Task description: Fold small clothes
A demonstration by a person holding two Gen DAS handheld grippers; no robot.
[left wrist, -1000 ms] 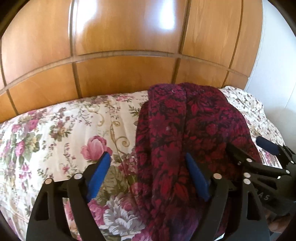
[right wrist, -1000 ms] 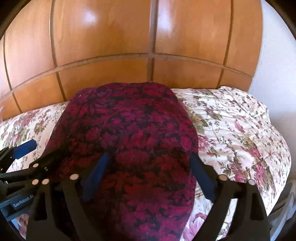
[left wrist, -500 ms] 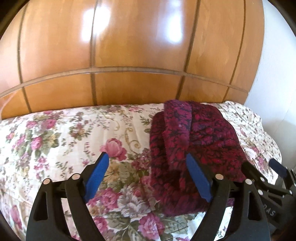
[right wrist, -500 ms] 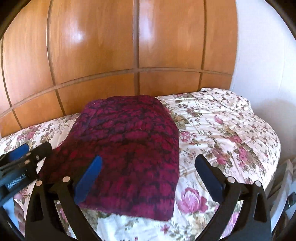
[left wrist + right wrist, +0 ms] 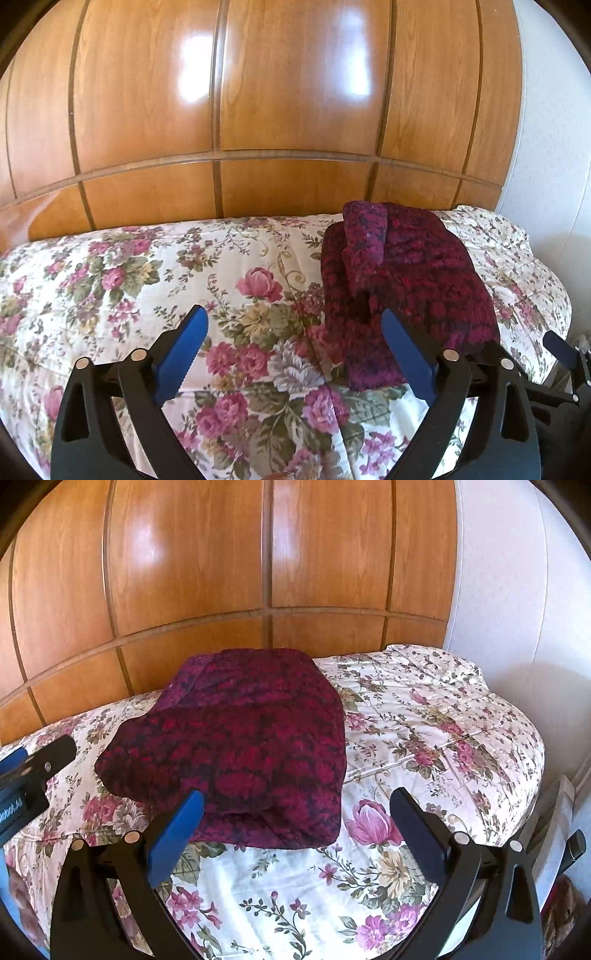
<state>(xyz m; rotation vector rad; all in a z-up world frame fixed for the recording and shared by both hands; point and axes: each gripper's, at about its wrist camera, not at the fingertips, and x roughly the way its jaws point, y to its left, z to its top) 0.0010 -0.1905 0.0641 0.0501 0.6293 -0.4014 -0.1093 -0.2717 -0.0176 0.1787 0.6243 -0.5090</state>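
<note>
A dark red patterned garment (image 5: 243,749) lies folded in a rough rectangle on the floral bedspread (image 5: 424,738). In the left wrist view the garment (image 5: 402,273) sits right of centre with a strip folded over its top. My left gripper (image 5: 295,343) is open and empty, hovering over the bedspread (image 5: 147,280) just left of the garment's near edge. My right gripper (image 5: 295,823) is open and empty, above the garment's near right corner. Each gripper's tip shows at the edge of the other's view.
A glossy wooden panelled headboard (image 5: 258,110) rises behind the bed. A white wall (image 5: 517,590) stands at the right. The bed's right edge drops off near a white object (image 5: 557,834) on the floor.
Both grippers have pulled back and up from the garment, which now lies smaller and folded on the bed. The views have widened over the bedspread.
</note>
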